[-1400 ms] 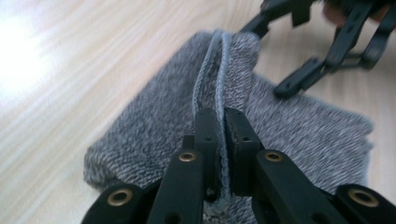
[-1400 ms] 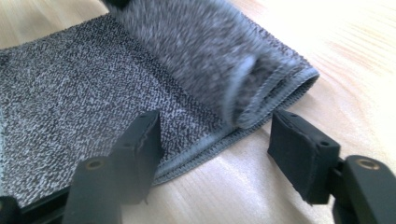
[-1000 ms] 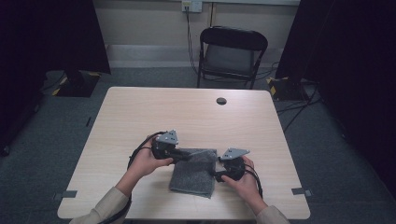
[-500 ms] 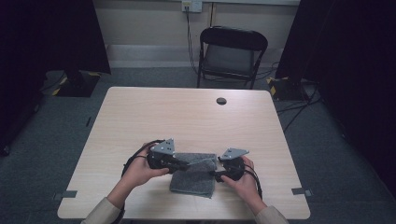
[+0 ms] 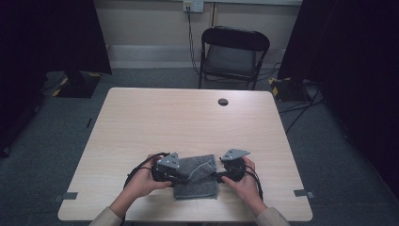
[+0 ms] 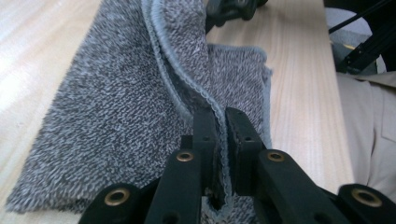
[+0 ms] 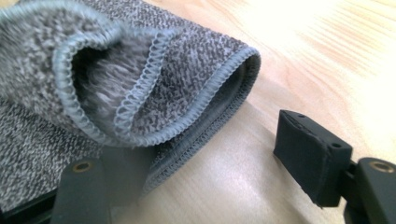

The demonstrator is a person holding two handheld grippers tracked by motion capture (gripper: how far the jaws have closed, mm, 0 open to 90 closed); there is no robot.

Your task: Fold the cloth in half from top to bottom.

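A grey knitted towel (image 5: 196,178) lies folded near the table's front edge, between my two grippers. My left gripper (image 5: 186,175) comes in from the left and is shut on the towel's stitched hem. In the left gripper view the jaws (image 6: 221,120) pinch that hem, and the lifted layer runs away over the flat towel (image 6: 107,107). My right gripper (image 5: 217,177) points in from the right with its jaws wide open. In the right gripper view (image 7: 205,154) a rolled corner of the towel (image 7: 187,60) lies over the left jaw, while the right jaw rests over bare wood.
The pale wooden table (image 5: 188,122) has a black round cap (image 5: 223,101) near its far edge. A black folding chair (image 5: 234,52) stands behind the table. The person's clothed leg (image 6: 369,126) is close to the front edge.
My left hand has come back toward the front edge and lower, carrying the towel's hem with it, so the lifted layer has sunk onto the towel. The right hand has stayed put.
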